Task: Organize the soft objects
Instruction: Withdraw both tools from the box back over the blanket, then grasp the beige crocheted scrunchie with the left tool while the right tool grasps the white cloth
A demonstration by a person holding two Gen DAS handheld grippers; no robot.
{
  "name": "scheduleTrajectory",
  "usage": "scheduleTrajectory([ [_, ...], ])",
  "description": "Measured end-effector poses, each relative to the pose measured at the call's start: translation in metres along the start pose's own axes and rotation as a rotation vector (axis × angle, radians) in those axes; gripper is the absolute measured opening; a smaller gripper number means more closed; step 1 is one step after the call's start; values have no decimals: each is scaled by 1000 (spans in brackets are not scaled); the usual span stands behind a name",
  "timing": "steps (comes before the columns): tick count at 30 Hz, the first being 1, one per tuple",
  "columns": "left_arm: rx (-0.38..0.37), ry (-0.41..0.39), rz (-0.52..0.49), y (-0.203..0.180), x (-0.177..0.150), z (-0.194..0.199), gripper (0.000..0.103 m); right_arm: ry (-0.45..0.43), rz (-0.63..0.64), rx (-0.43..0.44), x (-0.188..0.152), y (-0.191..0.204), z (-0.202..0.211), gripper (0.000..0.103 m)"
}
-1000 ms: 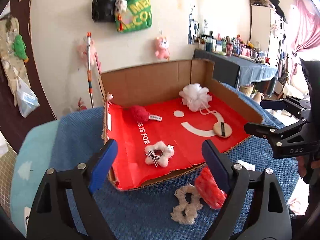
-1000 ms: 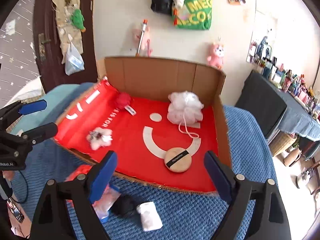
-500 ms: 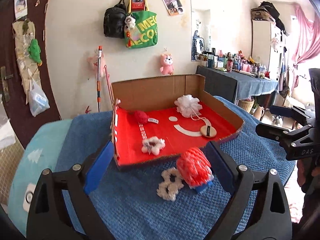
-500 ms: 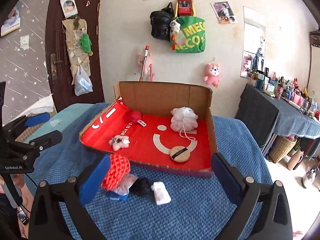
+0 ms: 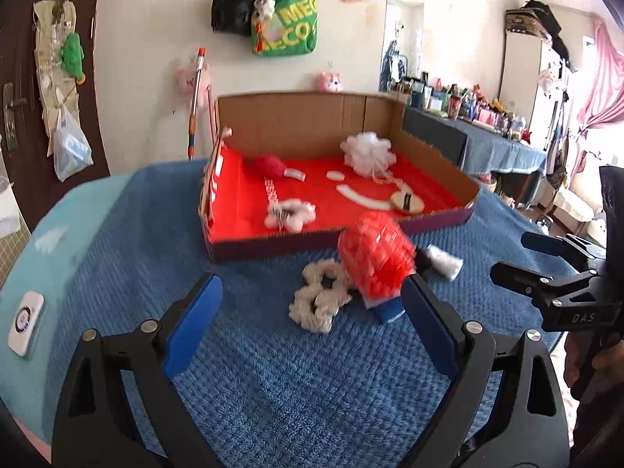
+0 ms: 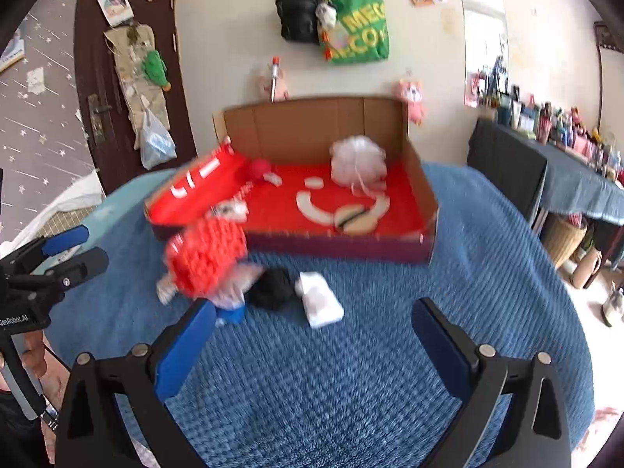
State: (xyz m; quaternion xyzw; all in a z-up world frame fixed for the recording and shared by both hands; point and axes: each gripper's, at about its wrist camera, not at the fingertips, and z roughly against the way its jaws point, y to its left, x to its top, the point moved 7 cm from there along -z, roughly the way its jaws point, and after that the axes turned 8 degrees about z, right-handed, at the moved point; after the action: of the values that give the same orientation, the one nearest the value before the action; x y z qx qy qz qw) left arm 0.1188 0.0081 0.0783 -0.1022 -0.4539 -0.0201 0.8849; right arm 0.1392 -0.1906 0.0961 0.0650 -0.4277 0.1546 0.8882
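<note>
A cardboard box point(image 5: 273, 245) with a red lining holds a white mesh pouf point(image 5: 368, 152), a red fluffy ball point(image 5: 269, 165), a white fluffy scrunchie point(image 5: 290, 212) and a round powder puff point(image 5: 407, 202). On the blue blanket in front of it lie a red foam net point(image 5: 374, 259), a cream knitted piece point(image 5: 321, 296), a blue sponge point(image 5: 384, 308) and a white packet point(image 5: 442, 263). In the right wrist view a black soft lump point(image 6: 273, 288) lies between the red net point(image 6: 206, 257) and the white packet point(image 6: 319, 298). My left gripper point(image 5: 311, 282) and right gripper point(image 6: 312, 306) both hover open and empty, short of these items.
The blue blanket point(image 5: 273, 370) covers a round table. A small white device point(image 5: 25, 323) lies near its left edge. A dark side table with bottles point(image 6: 565, 148) and a basket point(image 6: 565, 238) stand at the right. A hand point(image 6: 35, 358) holds the left gripper's handle.
Both grippers have drawn back from the box and sunk lower, so the loose items in front of it now show in full. Both pairs of jaws stand a little wider.
</note>
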Motion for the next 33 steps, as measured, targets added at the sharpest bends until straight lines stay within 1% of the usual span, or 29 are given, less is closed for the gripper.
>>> scheduleTrajectory([
  [3,-1,41,15,4,-13,-15,94,29,-14,10,-13,0,-13,103],
  [6,-1,71,33,8,-22,-29,94,47,-16,2,-20,-1,-21,103],
  [14,5,110,45,12,-31,-48,94,76,-28,-1,-30,-4,-36,103],
  [24,9,144,53,15,-31,-60,94,102,-14,-13,-30,-6,-46,103],
  [29,-9,193,70,17,-31,-69,94,116,-8,-4,-25,-5,-54,103],
  [33,-15,234,65,19,-31,-78,94,140,16,-13,-22,-4,-62,103],
])
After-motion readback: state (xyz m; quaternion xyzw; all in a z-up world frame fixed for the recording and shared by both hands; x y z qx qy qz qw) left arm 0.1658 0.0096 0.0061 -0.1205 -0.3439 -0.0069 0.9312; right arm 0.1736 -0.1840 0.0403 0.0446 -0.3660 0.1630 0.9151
